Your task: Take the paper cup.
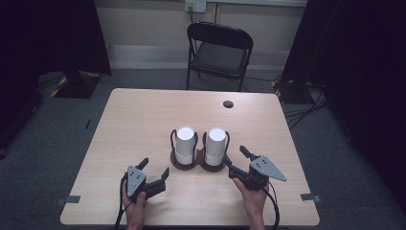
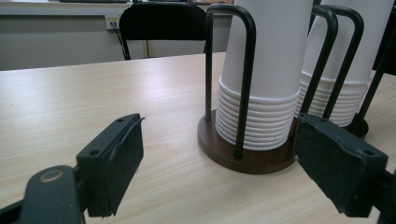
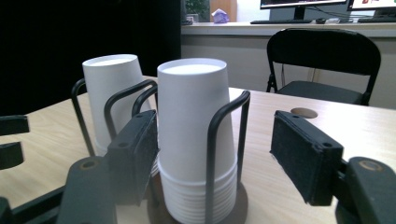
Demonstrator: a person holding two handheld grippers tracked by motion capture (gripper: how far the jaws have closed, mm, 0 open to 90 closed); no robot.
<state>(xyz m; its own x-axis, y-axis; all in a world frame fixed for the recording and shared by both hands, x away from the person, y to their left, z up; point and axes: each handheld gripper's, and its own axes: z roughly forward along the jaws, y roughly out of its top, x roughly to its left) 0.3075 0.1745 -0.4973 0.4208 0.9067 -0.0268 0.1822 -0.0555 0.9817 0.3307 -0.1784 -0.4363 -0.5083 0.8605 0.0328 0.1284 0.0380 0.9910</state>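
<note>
You have two stacks of white paper cups: the left stack (image 1: 185,143) and the right stack (image 1: 216,145). Each holds roughly a dozen nested cups going by the rims, though you can't count them exactly from these angles. They stand in one double cup holder (image 1: 198,162) with two round bases and black wire loops. There is one table (image 1: 143,115), one folding chair (image 1: 219,52), and two grippers, left (image 1: 154,174) and right (image 1: 235,160).
</note>
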